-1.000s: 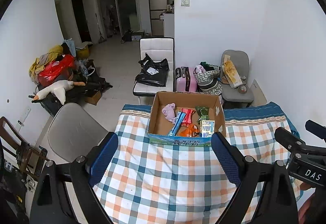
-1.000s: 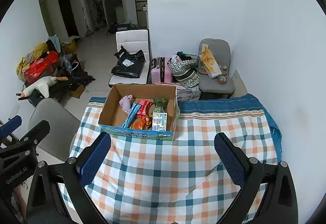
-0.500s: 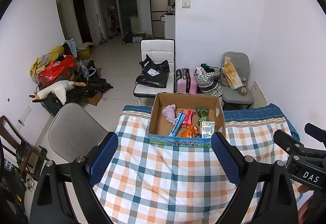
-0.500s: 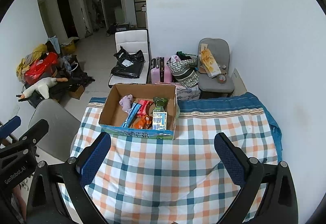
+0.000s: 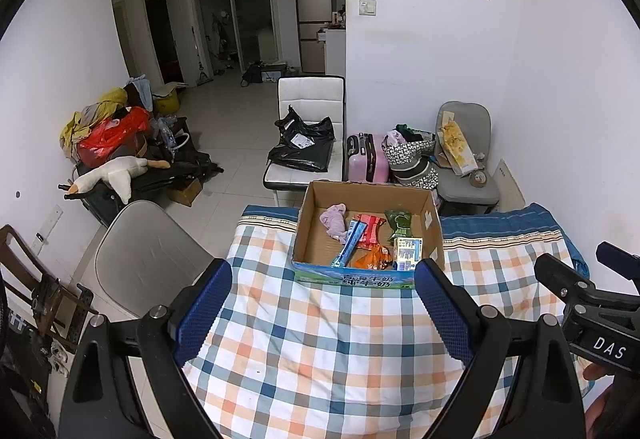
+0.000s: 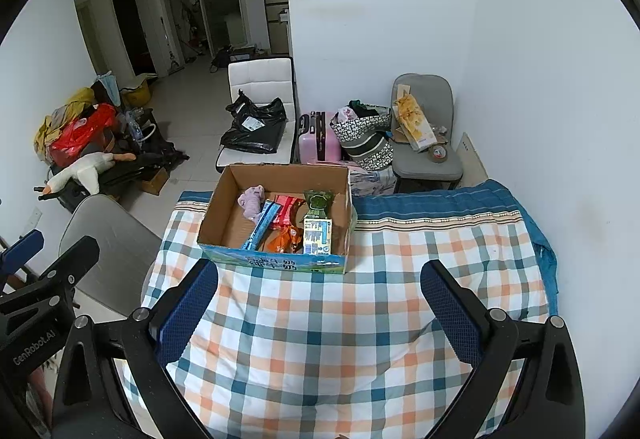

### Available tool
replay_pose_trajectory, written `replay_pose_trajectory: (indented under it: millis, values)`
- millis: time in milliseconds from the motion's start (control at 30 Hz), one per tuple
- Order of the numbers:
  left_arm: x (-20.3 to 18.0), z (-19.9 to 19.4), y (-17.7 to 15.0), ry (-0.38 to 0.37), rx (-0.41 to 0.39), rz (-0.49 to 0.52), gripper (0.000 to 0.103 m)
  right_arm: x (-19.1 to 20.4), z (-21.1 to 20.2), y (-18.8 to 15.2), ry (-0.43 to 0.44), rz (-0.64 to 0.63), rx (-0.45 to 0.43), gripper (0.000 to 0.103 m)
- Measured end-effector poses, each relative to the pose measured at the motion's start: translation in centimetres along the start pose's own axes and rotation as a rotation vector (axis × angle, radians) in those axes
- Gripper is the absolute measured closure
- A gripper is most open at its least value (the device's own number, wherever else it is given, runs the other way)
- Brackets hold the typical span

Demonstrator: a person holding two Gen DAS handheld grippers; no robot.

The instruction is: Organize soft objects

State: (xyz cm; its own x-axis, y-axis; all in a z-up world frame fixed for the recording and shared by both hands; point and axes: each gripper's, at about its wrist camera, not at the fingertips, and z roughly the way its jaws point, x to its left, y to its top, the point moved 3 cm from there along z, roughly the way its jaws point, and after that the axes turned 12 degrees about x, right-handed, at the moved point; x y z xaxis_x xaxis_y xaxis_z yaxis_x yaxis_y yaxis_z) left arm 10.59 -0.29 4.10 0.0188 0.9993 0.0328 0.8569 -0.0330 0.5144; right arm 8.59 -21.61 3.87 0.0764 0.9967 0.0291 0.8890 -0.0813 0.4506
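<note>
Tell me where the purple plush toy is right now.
In both wrist views the purple plush lies inside the cardboard box on the checked cloth, at the box's far left, beside the blue packet.

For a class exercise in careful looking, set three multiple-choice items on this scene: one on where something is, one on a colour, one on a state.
1. Where does the cardboard box stand?
A. On the checked cloth, at its far edge
B. On the white chair
C. On the floor

2. What colour is the soft toy lying in the box?
A. Yellow
B. Pale purple
C. Black

3. How do the left gripper and right gripper stand?
A. Both shut on a packet
B. Left open, right shut
C. Both open and holding nothing

Answers: 1 A, the box sits on the checked cloth near its blue border. 2 B, the toy at the box's left side is lilac. 3 C, each view shows the blue pads wide apart with only cloth between them.
</note>
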Motion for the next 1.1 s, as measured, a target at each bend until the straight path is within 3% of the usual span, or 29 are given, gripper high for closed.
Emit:
replay_pose_trajectory:
  millis: [1100]
  values:
    - [0.0, 0.2, 0.3, 0.009, -0.004, -0.003, 0.009, -0.5, 0.9, 0.9, -0.06, 0.036, -0.023, 0.0]
